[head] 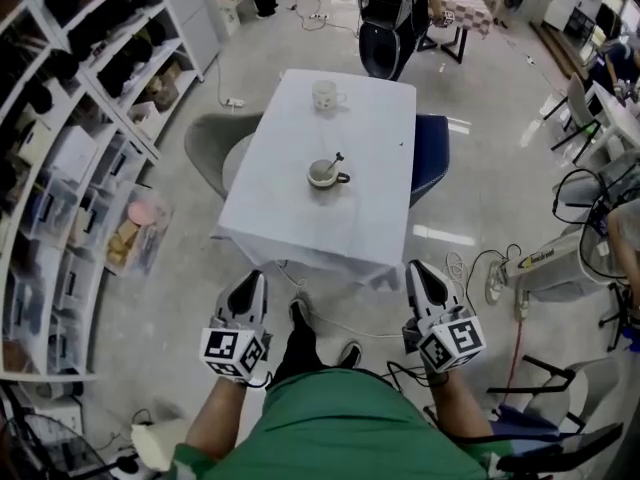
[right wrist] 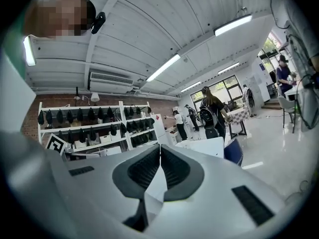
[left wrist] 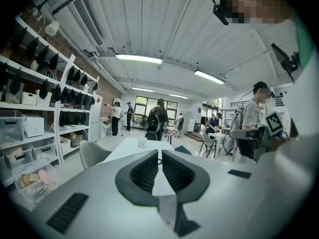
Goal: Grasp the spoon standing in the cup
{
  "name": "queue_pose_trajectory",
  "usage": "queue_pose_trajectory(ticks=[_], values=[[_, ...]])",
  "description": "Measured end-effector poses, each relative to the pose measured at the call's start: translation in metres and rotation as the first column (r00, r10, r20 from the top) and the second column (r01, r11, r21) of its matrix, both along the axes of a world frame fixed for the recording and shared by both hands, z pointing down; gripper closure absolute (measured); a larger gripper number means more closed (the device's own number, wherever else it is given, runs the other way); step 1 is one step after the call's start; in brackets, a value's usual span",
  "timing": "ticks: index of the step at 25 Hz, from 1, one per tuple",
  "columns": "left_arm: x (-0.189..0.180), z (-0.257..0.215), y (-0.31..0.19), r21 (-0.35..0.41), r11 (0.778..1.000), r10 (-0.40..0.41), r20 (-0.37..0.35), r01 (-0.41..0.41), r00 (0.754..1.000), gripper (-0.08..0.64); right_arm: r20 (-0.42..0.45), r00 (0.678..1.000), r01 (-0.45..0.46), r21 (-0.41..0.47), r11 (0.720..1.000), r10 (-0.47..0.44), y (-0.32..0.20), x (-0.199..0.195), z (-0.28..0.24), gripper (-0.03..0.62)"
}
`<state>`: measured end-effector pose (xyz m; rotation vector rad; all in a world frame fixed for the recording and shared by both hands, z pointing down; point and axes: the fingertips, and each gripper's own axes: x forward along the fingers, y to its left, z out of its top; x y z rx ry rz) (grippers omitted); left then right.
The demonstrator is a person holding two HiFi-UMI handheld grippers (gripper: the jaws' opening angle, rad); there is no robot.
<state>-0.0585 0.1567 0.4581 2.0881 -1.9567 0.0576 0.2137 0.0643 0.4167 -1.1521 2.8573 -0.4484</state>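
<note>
Two closed, empty: left hand-held gripper (head: 258,275), right hand-held gripper (head: 415,266), well apart from spoon (head: 335,160) in cup (head: 322,176).

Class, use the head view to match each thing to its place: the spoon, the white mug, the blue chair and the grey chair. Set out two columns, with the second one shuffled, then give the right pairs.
Things
1. spoon
2. white mug
3. blue chair
4. grey chair

Places
A. at the left side of the table, as the head view shows it
B. standing in the cup near the table's middle
C. on the table's far end
D. at the table's right side, as the head view shows it

Pairs: 1-B, 2-C, 3-D, 4-A
</note>
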Motion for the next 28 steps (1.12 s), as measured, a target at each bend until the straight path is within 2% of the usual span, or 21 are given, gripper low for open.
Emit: queue_pose_trajectory(ticks=[7,16,24,28], values=[[-0.024,0.011,-0.074,0.025,0.998,0.064,-0.003,-0.064,0.998,0.523,-0.009,0.997,-0.079,-0.009,0.997,0.079,-0.060,-0.013,0.009,0.566],[-0.098,0.013,-0.168,0.040,0.990,0.133,-0.018,-0.132,0.991,0.523,-0.016,0.983,-0.183,-0.029,0.983,0.182,-0.137,-0.069,0.013,0.566],[-0.138,0.030,-0.210,0.028,0.980,0.197,-0.059,-0.196,0.979,0.523,-0.026,0.972,-0.233,-0.071,0.970,0.232,-0.180,-0.112,0.031,0.566],[-0.148,0.044,-0.222,0.008,0.979,0.205,-0.080,-0.205,0.975,0.523,-0.055,0.974,-0.226,-0.091,0.970,0.221,-0.200,-0.131,0.047,0.566]])
